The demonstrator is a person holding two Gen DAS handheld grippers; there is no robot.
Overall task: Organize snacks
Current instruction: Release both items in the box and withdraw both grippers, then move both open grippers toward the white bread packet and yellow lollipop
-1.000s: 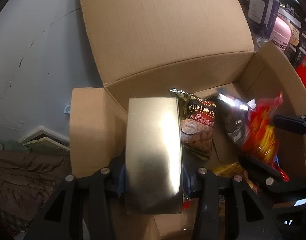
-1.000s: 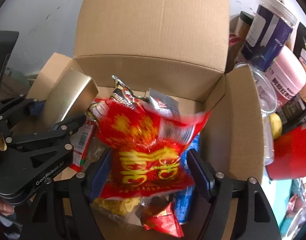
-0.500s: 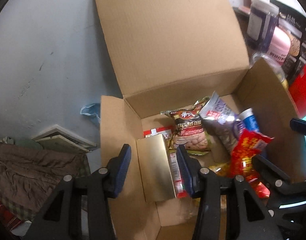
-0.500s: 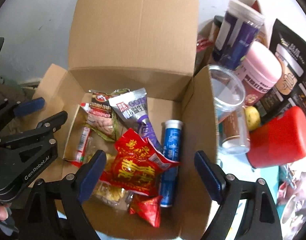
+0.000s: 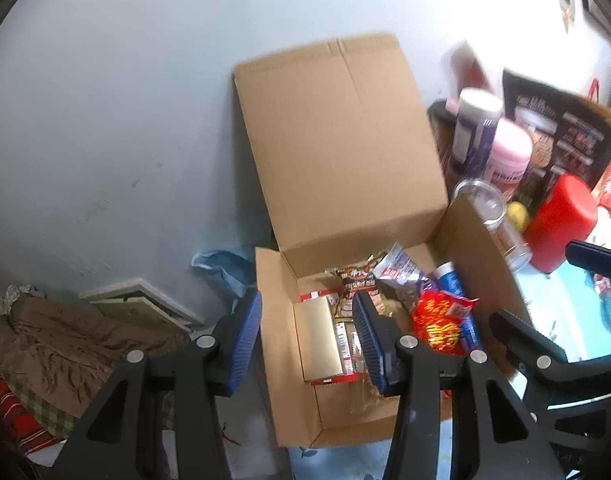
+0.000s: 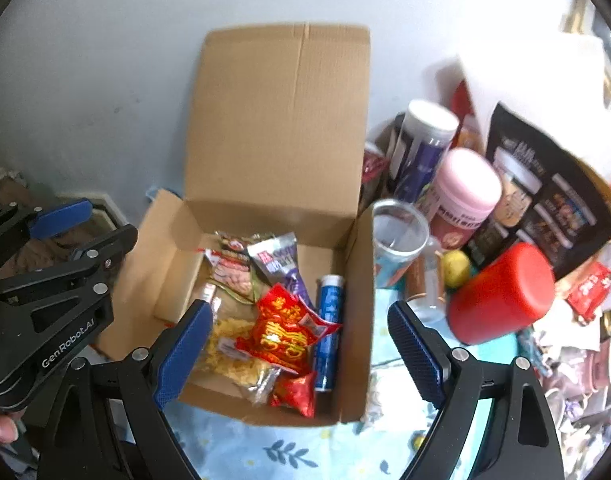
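Having released gold box [image 5: 319, 335] and red packet [image 6: 286, 333] into cardboard box [image 6: 277, 120]. Left hand-held gripper [image 5: 307, 342] and right hand-held gripper [image 6: 301, 354] both hovering open, gripping nothing.

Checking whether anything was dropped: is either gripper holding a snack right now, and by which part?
Nothing is held. The left gripper and right gripper are both open and empty above the cardboard box; the gold box and red packet lie inside.

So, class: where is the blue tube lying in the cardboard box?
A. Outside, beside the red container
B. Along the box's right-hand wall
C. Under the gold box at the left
B: the blue tube lies along the right-hand wall of the cardboard box, beside the red packet.
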